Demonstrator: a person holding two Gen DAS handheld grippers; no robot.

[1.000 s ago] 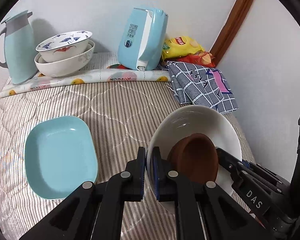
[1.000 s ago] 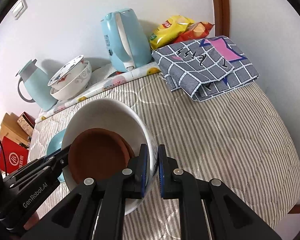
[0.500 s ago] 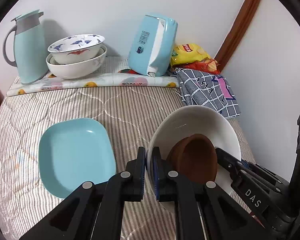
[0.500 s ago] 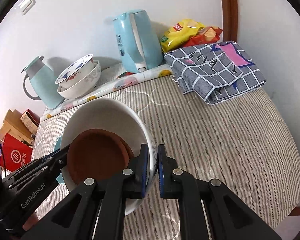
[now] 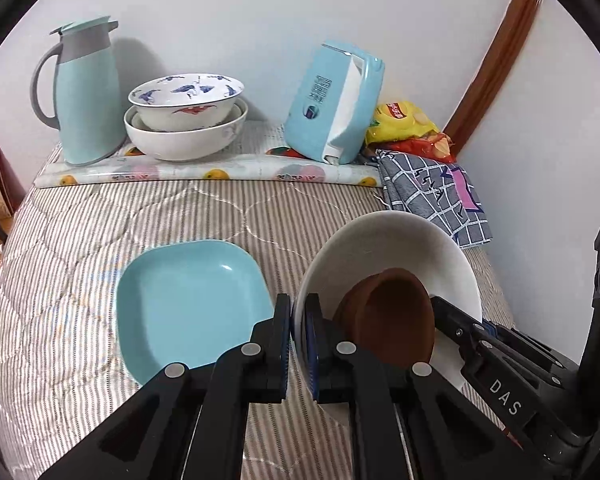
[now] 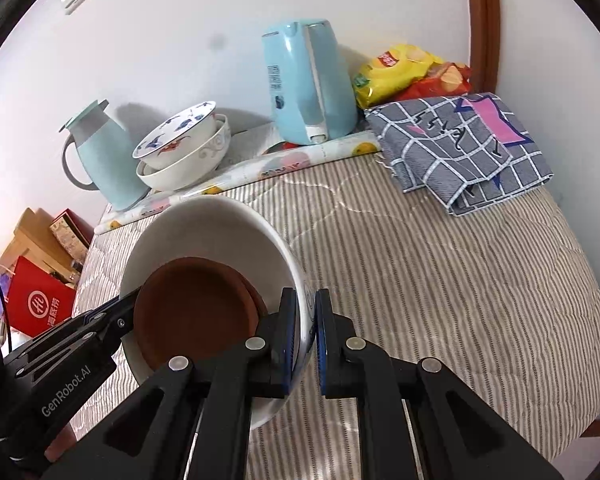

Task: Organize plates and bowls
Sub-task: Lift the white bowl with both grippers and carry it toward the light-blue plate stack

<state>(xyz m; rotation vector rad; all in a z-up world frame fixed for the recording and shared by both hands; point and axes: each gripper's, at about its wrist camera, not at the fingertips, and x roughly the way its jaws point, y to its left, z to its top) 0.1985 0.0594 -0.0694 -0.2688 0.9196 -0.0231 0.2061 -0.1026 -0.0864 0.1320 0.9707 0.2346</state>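
Note:
A large white bowl (image 5: 388,240) with brown dishes (image 5: 392,316) stacked inside is held above the striped cloth by both grippers. My left gripper (image 5: 298,340) is shut on its left rim. My right gripper (image 6: 307,332) is shut on its right rim; the bowl (image 6: 204,224) and brown dishes (image 6: 192,308) show there too. A light blue square plate (image 5: 188,304) lies on the cloth just left of the bowl. Two nested white patterned bowls (image 5: 186,120) stand at the back, also in the right wrist view (image 6: 184,152).
A teal jug (image 5: 84,92) stands back left, and a blue kettle (image 5: 336,100) back centre on a fruit-print mat (image 5: 204,172). Snack bags (image 5: 412,128) and a folded checked cloth (image 5: 436,196) lie back right. Boxes (image 6: 40,280) sit beyond the left table edge.
Both grippers have carried the white bowl leftward and a bit farther back from the rear items. The blue plate now lies closer beside the bowl.

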